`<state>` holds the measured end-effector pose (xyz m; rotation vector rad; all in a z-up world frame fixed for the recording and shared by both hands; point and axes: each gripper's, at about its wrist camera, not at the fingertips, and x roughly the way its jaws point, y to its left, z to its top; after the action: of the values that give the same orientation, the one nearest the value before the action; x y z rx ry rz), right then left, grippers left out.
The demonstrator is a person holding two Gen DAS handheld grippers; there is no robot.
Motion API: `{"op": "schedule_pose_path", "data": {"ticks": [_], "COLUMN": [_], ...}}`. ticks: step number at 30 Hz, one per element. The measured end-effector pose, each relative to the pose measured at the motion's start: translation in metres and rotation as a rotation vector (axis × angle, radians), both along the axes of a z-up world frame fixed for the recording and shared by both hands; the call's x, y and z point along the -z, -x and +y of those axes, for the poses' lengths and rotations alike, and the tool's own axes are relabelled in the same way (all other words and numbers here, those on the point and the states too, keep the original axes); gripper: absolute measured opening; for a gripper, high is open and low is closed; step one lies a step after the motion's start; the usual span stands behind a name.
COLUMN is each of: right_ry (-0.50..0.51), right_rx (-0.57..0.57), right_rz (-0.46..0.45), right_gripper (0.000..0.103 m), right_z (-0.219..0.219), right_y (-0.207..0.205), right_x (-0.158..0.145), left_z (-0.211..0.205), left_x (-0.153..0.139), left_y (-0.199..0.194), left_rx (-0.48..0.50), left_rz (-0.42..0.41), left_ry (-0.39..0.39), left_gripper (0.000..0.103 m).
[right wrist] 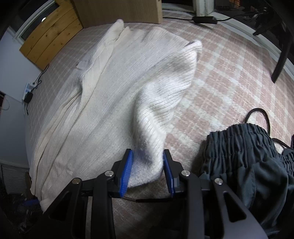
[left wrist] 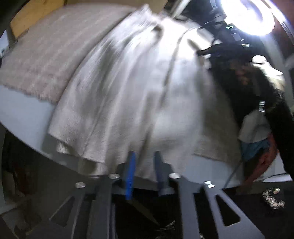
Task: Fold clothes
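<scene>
A white ribbed knit sweater (right wrist: 102,103) lies spread on a pink plaid blanket (right wrist: 229,77) over a bed. In the right wrist view, a thick fold of it rises from the blanket and fills the gap between the blue pads of my right gripper (right wrist: 147,161), which is shut on it. The left wrist view is motion-blurred. There the sweater (left wrist: 128,92) hangs over the bed's near edge, and its folds run down and converge at my left gripper (left wrist: 144,161). The hem sits between that gripper's blue fingers, which stand close together on the cloth.
Dark grey trousers (right wrist: 248,152) with an elastic waistband lie bunched at the right beside my right gripper. A wooden headboard (right wrist: 49,36) and a cardboard box (right wrist: 119,11) stand at the far end. A person (left wrist: 257,88) is at the bed's right under a bright lamp (left wrist: 251,14).
</scene>
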<state>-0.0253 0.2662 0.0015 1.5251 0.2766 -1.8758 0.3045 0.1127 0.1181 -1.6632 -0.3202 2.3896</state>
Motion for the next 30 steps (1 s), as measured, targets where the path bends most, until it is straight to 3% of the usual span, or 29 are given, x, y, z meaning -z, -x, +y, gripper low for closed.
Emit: {"op": "schedule_pose_path", "data": {"ticks": [3, 6, 11, 13, 15, 16, 17, 18, 19, 24, 27, 30], "right_ry": [0.044, 0.111, 0.102, 0.112, 0.105, 0.095, 0.074, 0.070, 0.067, 0.196, 0.154, 0.108], "right_rx": [0.045, 0.090, 0.086, 0.076, 0.069, 0.066, 0.058, 0.054, 0.050, 0.141, 0.112, 0.081], "right_rz": [-0.036, -0.083, -0.126, -0.126, -0.113, -0.100, -0.088, -0.084, -0.081, -0.191, -0.139, -0.084], "right_gripper": [0.019, 0.018, 0.029, 0.037, 0.037, 0.037, 0.033, 0.021, 0.019, 0.014, 0.014, 0.014], "right_z": [0.008, 0.018, 0.012, 0.008, 0.003, 0.000, -0.002, -0.003, -0.004, 0.010, -0.011, -0.032], "right_y": [0.007, 0.015, 0.025, 0.024, 0.023, 0.022, 0.018, 0.017, 0.016, 0.029, 0.025, 0.020], "right_x": [0.001, 0.001, 0.011, 0.011, 0.013, 0.014, 0.012, 0.011, 0.011, 0.001, -0.012, -0.026], "left_z": [0.033, 0.063, 0.076, 0.076, 0.075, 0.075, 0.073, 0.069, 0.065, 0.030, 0.005, -0.007], "left_x": [-0.012, 0.003, 0.029, 0.033, 0.036, 0.037, 0.037, 0.036, 0.035, 0.020, 0.011, 0.016], "left_y": [-0.010, -0.011, -0.005, -0.003, 0.000, 0.001, 0.003, 0.005, 0.007, 0.010, 0.010, 0.010], "left_rx": [0.107, 0.218, 0.252, 0.256, 0.271, 0.280, 0.286, 0.289, 0.286, 0.181, 0.087, 0.042], "left_rz": [0.076, 0.072, 0.047, 0.052, 0.052, 0.055, 0.049, 0.036, 0.023, 0.028, 0.046, 0.046], "left_ry": [0.047, 0.132, 0.234, 0.246, 0.228, 0.224, 0.197, 0.154, 0.108, -0.110, -0.242, -0.287], "left_gripper": [0.048, 0.049, 0.049, 0.045, 0.028, 0.024, 0.013, 0.009, 0.008, 0.006, 0.006, 0.006]}}
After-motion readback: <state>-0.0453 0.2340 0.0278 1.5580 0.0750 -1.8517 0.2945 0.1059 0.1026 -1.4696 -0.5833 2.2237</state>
